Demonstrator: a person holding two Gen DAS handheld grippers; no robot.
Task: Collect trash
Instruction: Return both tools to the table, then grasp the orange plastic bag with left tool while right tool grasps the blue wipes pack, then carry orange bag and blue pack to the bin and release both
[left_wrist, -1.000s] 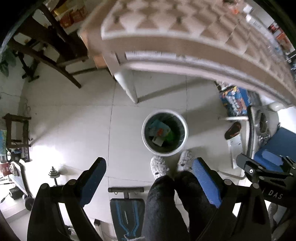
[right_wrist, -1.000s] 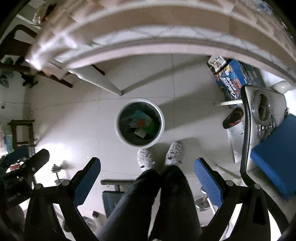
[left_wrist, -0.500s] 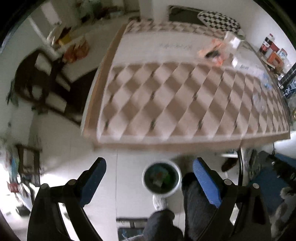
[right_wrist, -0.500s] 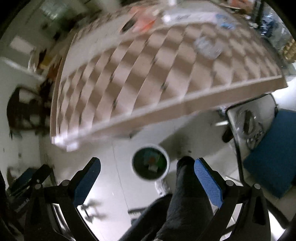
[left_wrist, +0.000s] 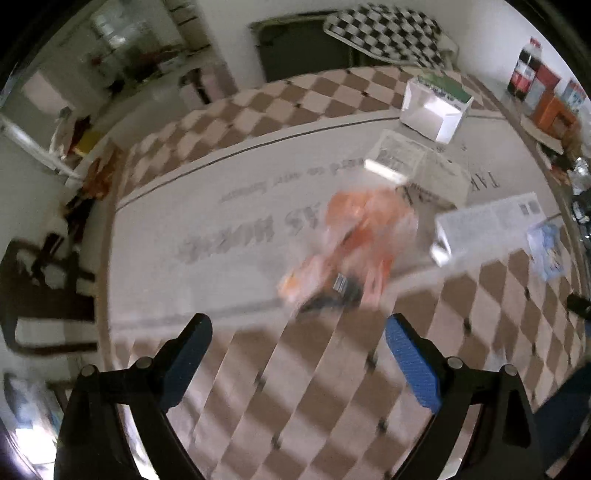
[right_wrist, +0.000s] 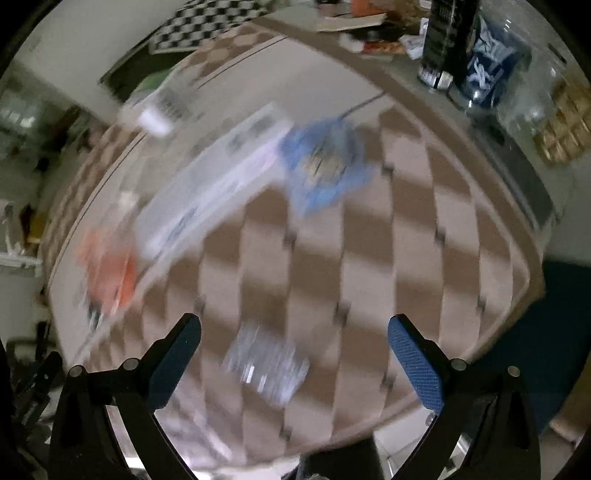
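both wrist cams overhead, facing table (left_wrist: 229, 406), shared orange wrapper (left_wrist: 354, 243)

checkered table (left_wrist: 332, 406), orange wrapper (left_wrist: 354, 240), white boxes (left_wrist: 487, 221), blue wrapper (right_wrist: 325, 162)

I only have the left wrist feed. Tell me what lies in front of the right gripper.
Observer: A blurred clear wrapper lies on the checkered tablecloth, just ahead of the open right gripper.
Operator: Report what's past it.
Observer: A blue wrapper lies farther ahead, clearer here than at your right edge.
Operator: Check the table's far right corner.
Observer: A dark blue patterned container stands there beside a black carton.
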